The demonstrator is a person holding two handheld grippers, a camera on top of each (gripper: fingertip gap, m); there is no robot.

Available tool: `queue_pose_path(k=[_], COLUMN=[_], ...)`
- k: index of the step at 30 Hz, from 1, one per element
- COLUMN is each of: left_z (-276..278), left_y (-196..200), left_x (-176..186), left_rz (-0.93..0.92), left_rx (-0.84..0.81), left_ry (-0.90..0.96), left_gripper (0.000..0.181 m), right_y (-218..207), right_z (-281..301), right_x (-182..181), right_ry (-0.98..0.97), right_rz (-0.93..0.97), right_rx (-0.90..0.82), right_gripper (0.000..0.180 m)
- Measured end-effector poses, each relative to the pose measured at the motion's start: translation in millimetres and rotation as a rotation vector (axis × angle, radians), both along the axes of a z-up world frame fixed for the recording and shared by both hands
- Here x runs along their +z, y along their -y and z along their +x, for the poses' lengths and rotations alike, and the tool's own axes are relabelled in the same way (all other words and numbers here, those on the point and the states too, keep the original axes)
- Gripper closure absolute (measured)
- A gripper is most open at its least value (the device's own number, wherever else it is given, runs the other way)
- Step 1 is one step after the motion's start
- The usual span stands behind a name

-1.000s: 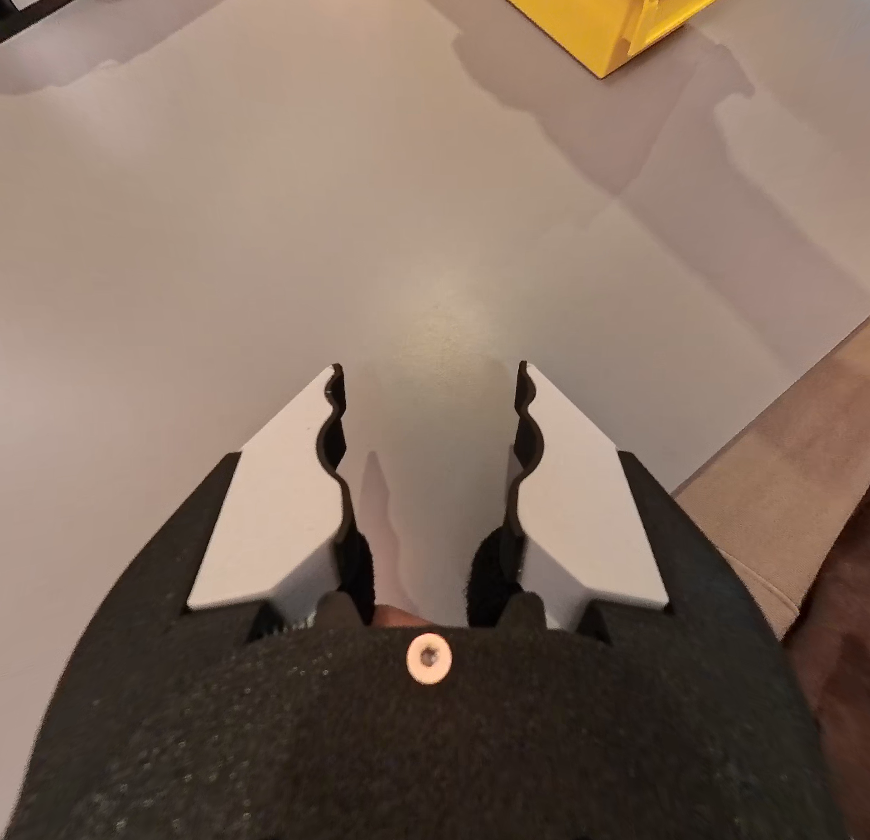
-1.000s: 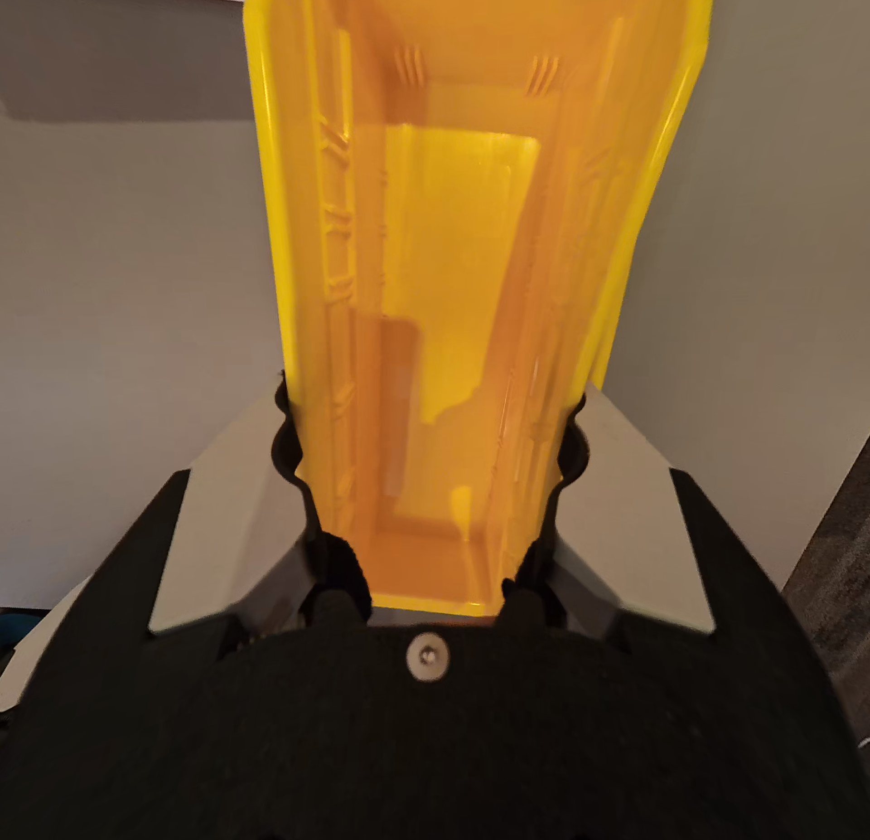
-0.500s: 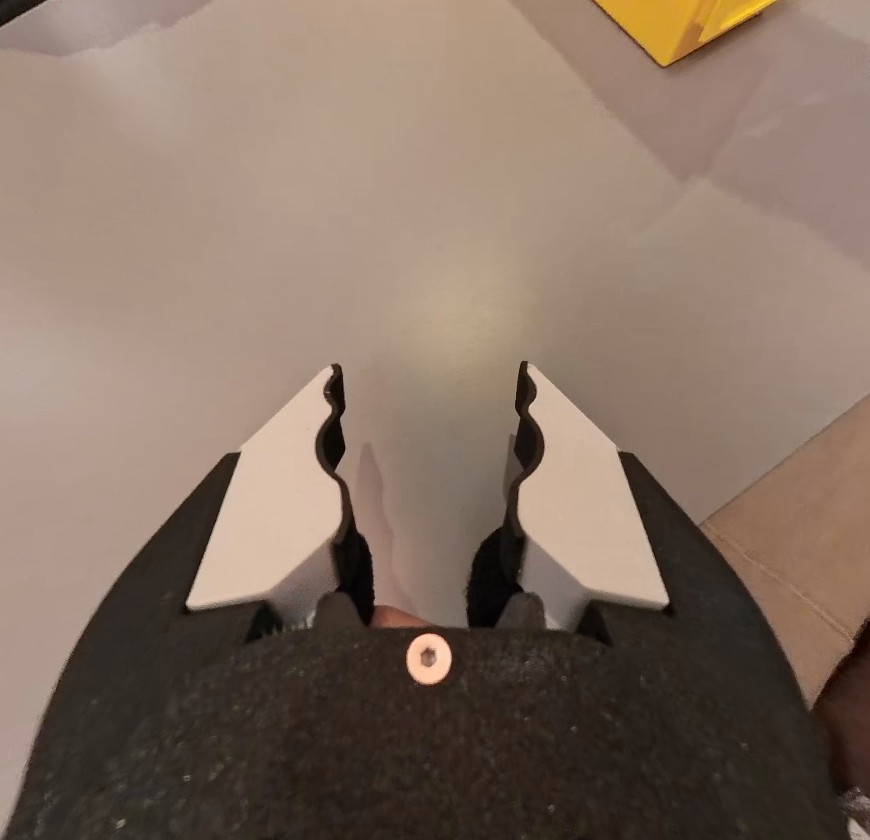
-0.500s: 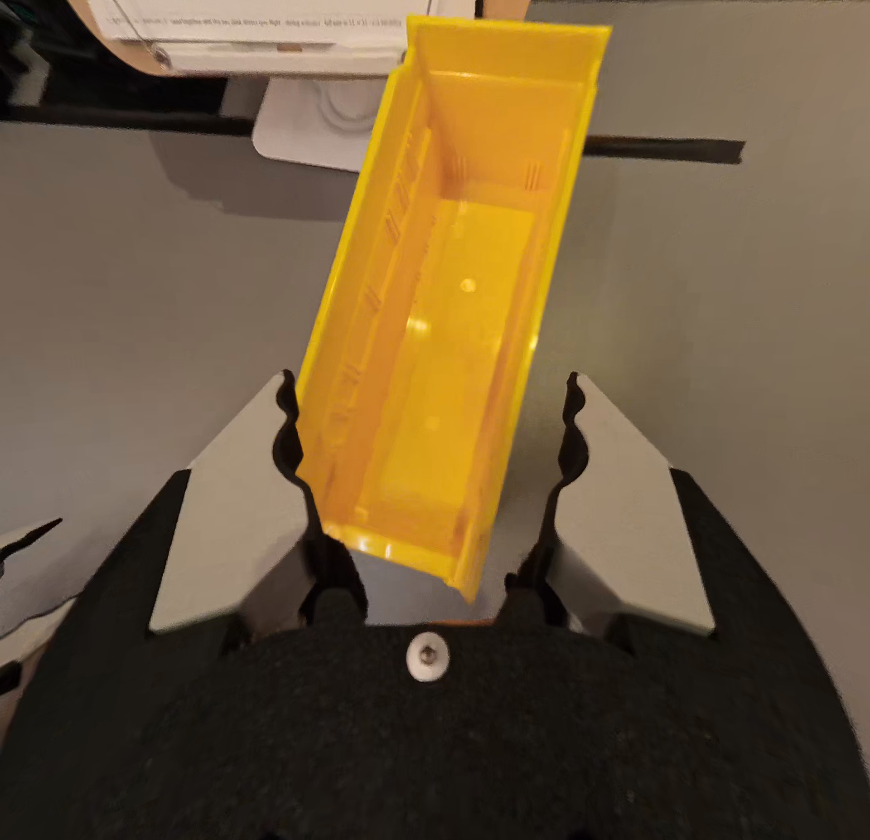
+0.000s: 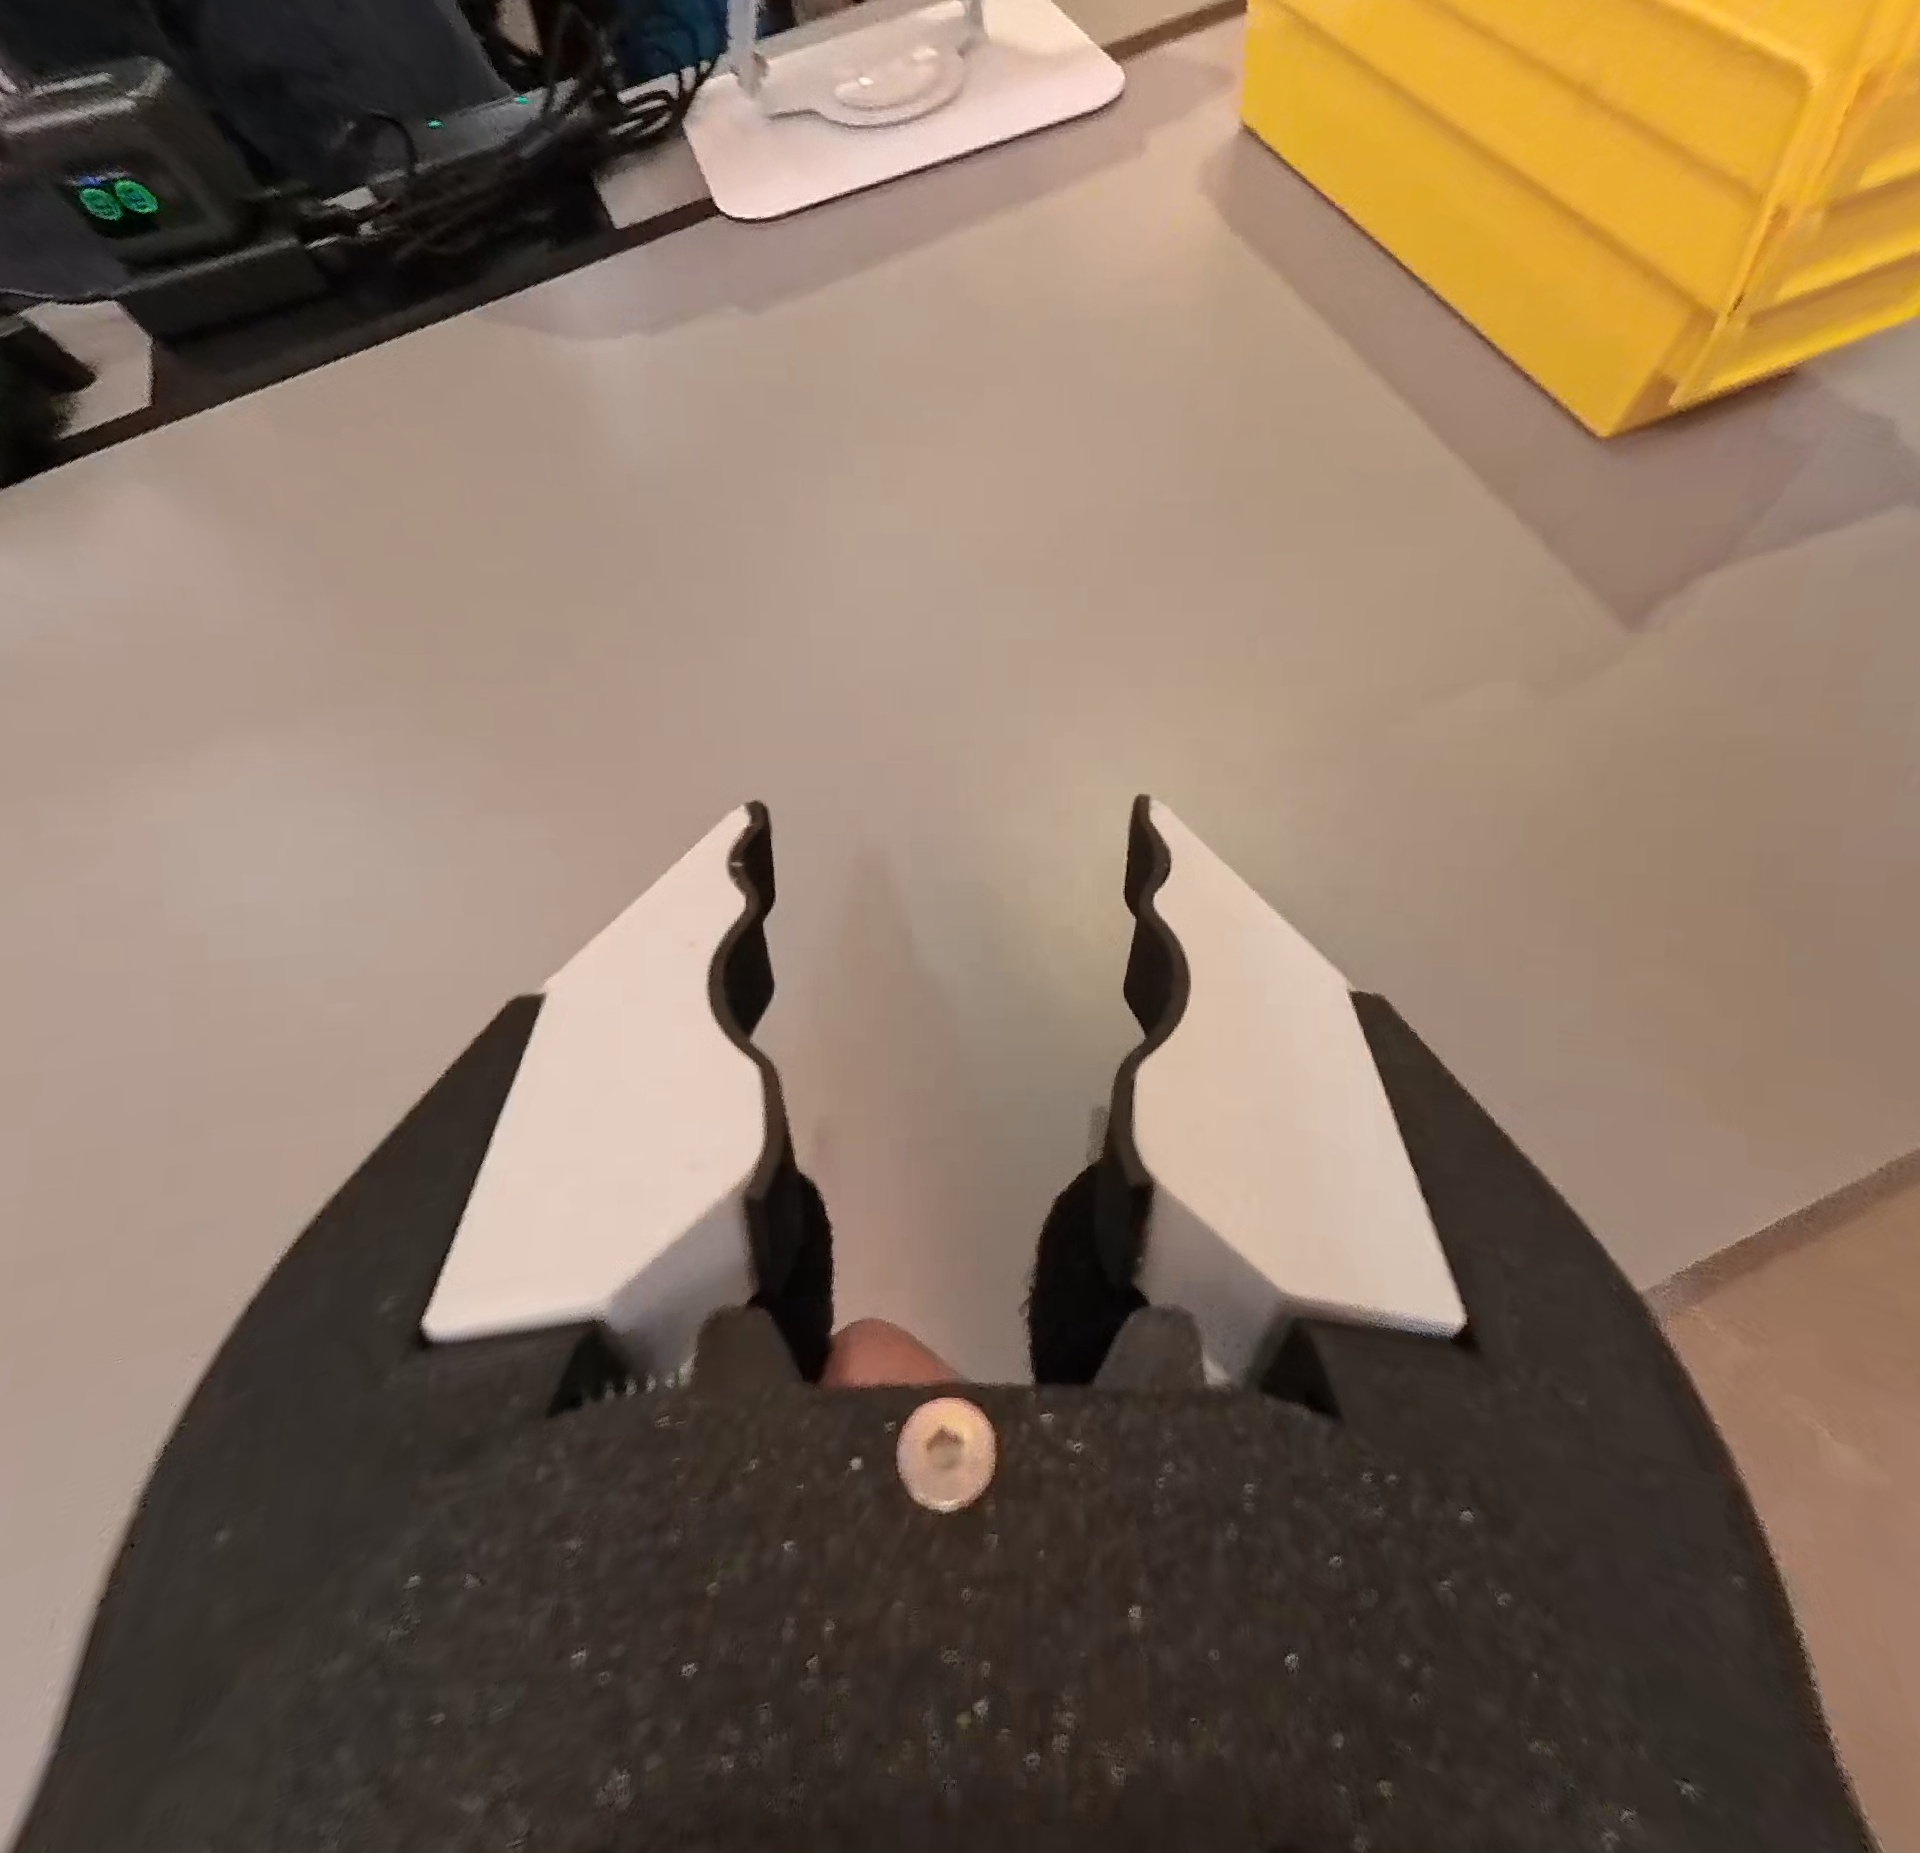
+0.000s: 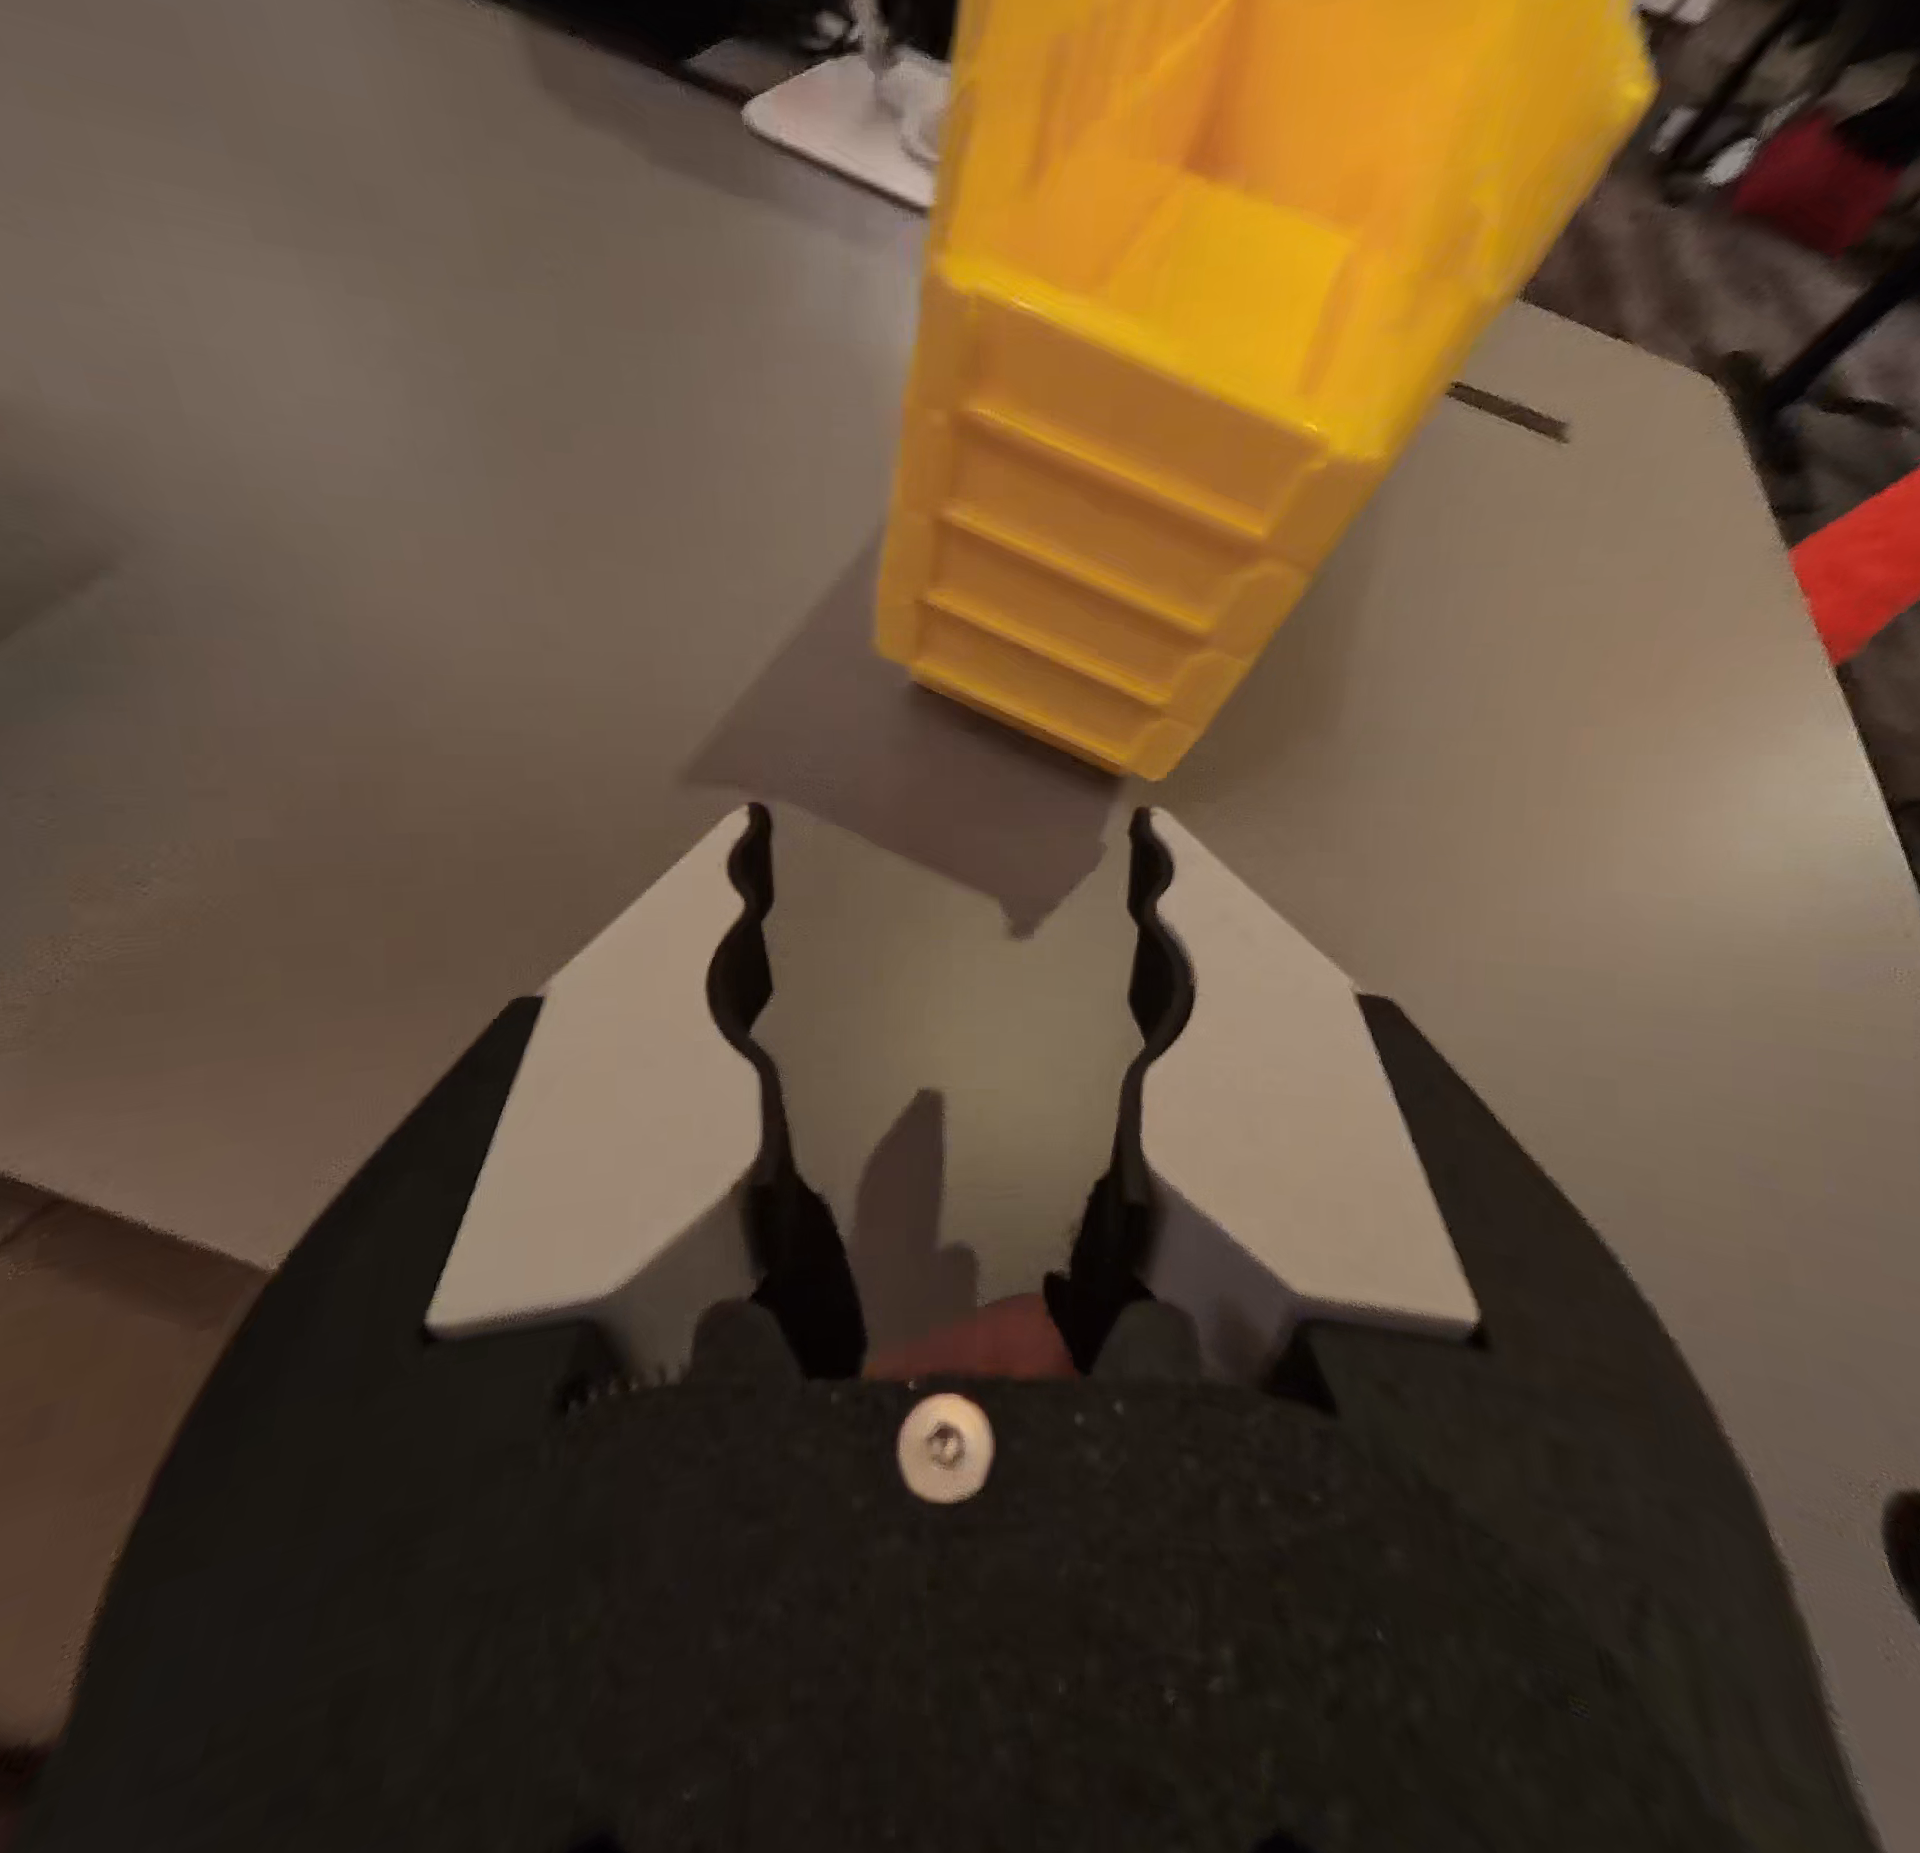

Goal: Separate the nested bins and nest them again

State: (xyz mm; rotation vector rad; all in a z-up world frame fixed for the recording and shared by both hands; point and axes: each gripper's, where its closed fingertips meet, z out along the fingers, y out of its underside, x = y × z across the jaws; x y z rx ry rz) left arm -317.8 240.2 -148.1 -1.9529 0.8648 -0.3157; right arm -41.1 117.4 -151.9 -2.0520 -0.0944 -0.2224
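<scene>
Looking ahead of my right gripper [image 6: 945,816], I see yellow bins [image 6: 1122,515] nested together on the grey table [image 6: 416,556]; both grippers' jaws spread, left gripper [image 5: 951,811] empty.

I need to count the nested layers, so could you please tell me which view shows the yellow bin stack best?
The right wrist view: the yellow bin stack stands ahead, showing its stepped front lips and open top, though blurred. The left wrist view catches only one cropped corner at the upper right.

My grey table [image 5: 935,577] runs to a far edge where a white stand base [image 5: 914,99] sits; dark cables [image 5: 436,182] lie beyond, tan floor [image 5: 1829,1388] near right
</scene>
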Motion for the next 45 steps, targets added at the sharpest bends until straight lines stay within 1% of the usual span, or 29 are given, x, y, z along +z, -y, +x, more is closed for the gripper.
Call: queue_pose_path(k=[3, 6, 8, 12, 19, 25, 33, 39, 45], left_z=[-7, -3, 0, -3, -15, -21, -9, 3, 11], left_y=[7, 13, 17, 18, 14, 12, 15, 13, 12], left_x=[7, 12, 10, 0, 4, 10, 4, -2, -1], left_rz=[0.022, 0.011, -0.008, -0.034, -0.01, -0.004, -0.001, -0.005, -0.012], left_rx=[0.043, 0.046, 0.03, 0.023, 0.038, 0.047, 0.01, -0.02, -0.03], left_ry=[0.028, 0.054, 0.072, 0.044, 0.03, 0.052, 0.009, -0.013, -0.003], left_gripper=[0.117, 0.119, 0.121, 0.122, 0.127, 0.131, 0.131, 0.131, 0.131], right_y=[-6, -5, -3, -2, -1, 2, 7, 14, 18], right_z=[-14, -22, -26, -40, -48, -51, -48, -35, -27], right_x=[4, -15, -20, -6, -8, -8, -8, -10, -12], right_ry=[-0.063, -0.15, -0.194, -0.288, -0.256, -0.267, -0.264, -0.262, -0.274], right_rz=[0.004, -0.066, -0.11, -0.063, -0.08, -0.082, -0.079, -0.084, -0.088], right_rx=[0.064, 0.108, 0.106, 0.141, 0.141, 0.146, 0.133, 0.09, 0.061], right_gripper=[0.112, 0.111, 0.111, 0.111, 0.112, 0.112, 0.112, 0.113, 0.113])
